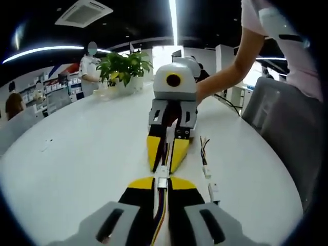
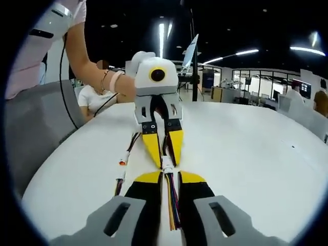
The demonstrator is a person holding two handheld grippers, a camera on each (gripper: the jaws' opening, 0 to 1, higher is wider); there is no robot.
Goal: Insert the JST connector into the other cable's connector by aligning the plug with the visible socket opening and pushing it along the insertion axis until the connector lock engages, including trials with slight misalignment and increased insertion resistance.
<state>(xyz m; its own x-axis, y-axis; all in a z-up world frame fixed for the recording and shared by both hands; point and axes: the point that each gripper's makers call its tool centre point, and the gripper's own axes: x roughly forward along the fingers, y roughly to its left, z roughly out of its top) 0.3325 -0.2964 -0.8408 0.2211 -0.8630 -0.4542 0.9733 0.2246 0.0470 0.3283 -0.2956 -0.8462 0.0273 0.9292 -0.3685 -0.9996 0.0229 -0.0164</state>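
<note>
A broad white round table (image 1: 77, 154) spreads out beyond the claws, under a dark ceiling with long bright strip lights (image 1: 173, 20) and a square air vent (image 1: 83, 12). Far past the claws, a leafy potted plant (image 1: 123, 69) stands on the table's far edge. Grey chair backs (image 2: 36, 133) rise alongside, and glass-walled office partitions (image 2: 256, 84) lie beyond.

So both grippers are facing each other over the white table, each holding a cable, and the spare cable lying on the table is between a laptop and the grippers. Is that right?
Not quite: there is no laptop. The spare cable lies alone on the bare white table, beside the grippers, as the left gripper view shows. The rest holds: the left gripper and right gripper face each other, each shut on its own cable, connectors meeting between them.
</note>
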